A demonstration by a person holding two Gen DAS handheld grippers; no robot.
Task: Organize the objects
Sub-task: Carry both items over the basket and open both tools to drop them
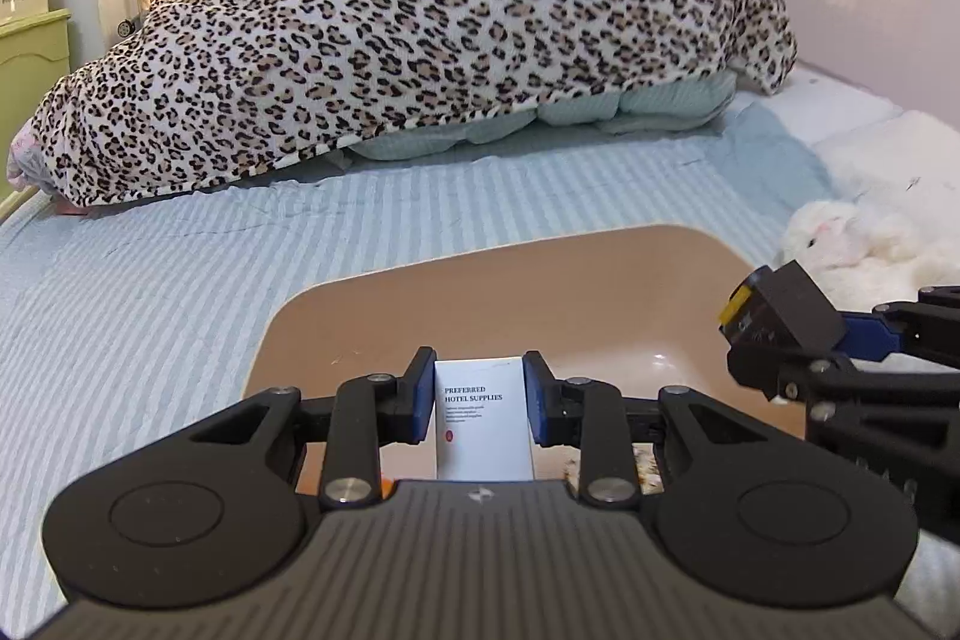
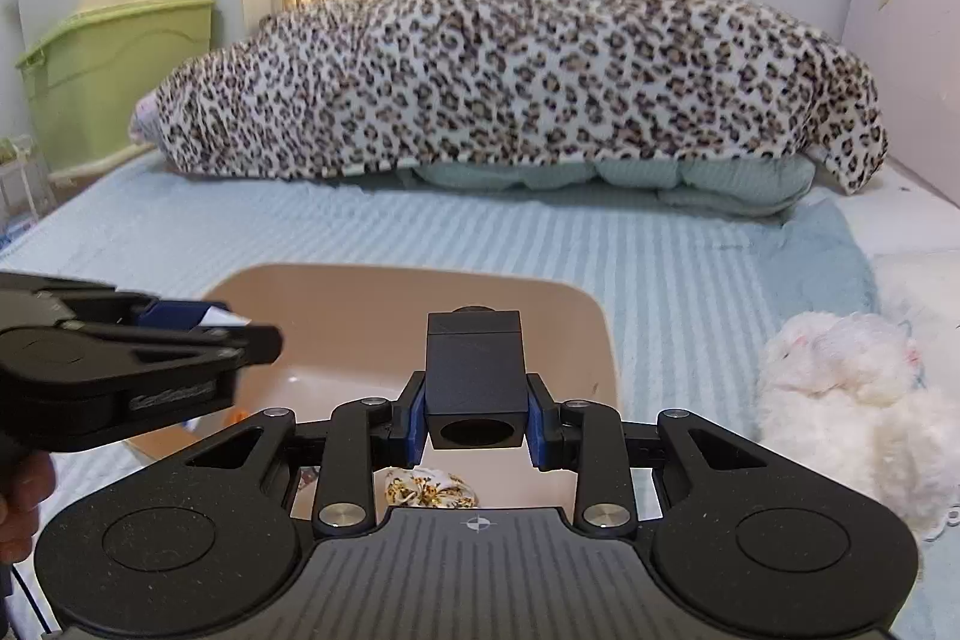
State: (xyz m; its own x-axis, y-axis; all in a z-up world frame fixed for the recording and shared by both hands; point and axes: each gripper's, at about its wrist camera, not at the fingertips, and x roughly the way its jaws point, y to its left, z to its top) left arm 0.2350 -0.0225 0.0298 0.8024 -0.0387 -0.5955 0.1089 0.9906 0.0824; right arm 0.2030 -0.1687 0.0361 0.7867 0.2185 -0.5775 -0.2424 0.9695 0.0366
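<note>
- Left gripper (image 1: 480, 409), nearest the lens: clamped on a white hotel-supplies box (image 1: 483, 418), held upright between the blue pads, label toward the camera.
- Box hangs above the near edge of the tan tray (image 1: 480, 268) on the striped bedsheet (image 1: 150, 292); likely poised for placing inside.
- Right gripper (image 2: 477, 421): clenched on a black square box (image 2: 474, 376), round opening facing the lens, also over the tray's near part.
- Floral item (image 2: 429, 487) lies below the right gripper, near edge.
- Far: leopard blanket (image 1: 420, 40). Right: white plush toy (image 2: 840, 370), beside the tray, apart.
</note>
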